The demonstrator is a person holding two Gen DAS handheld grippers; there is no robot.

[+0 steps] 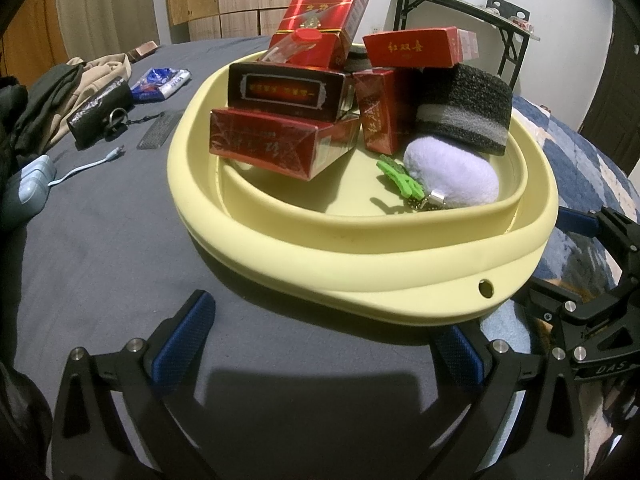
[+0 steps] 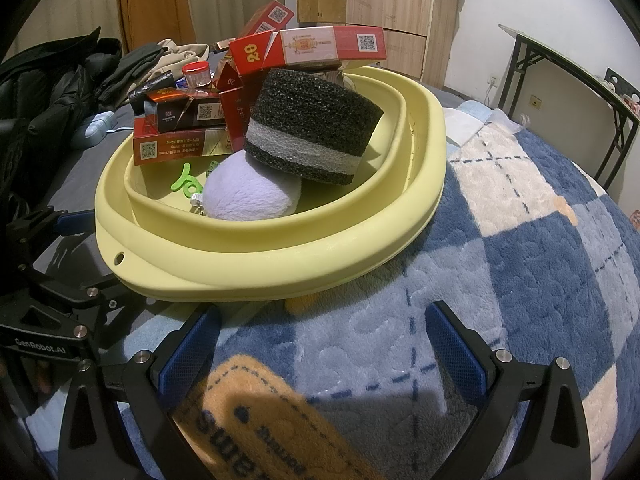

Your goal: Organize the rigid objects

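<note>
I see both claws released and holding nothing. The left gripper [image 1: 324, 340] hangs over the grey sheet [image 1: 100, 248], its jaws wide apart, just in front of the near rim of the yellow basin [image 1: 360, 272]. The right gripper [image 2: 324, 340] is spread the same way over the blue checked blanket [image 2: 540, 260], also close to the basin rim.

The basin sits on the bed where the grey sheet meets the blanket, and most of the rigid things are already inside it. The red boxes [image 1: 280, 140] are piled at the far-left side of the basin, one leaning on another, with a small jar with a red cap [image 1: 300, 42] on top of them. I think they were dropped in loosely, so the pile may slide if I push the basin. A black and grey foam ring [image 1: 464, 108] leans at the right side, and a pale plush ball [image 1: 452, 172] with a green clip [image 1: 400, 178] lies near the front wall.

Outside, near the left edge of the bed, a black wallet [image 1: 98, 110], a comb [image 1: 156, 130] and a blue packet [image 1: 160, 82] lie on the sheet. In my judgement these are what is left to collect.
</note>
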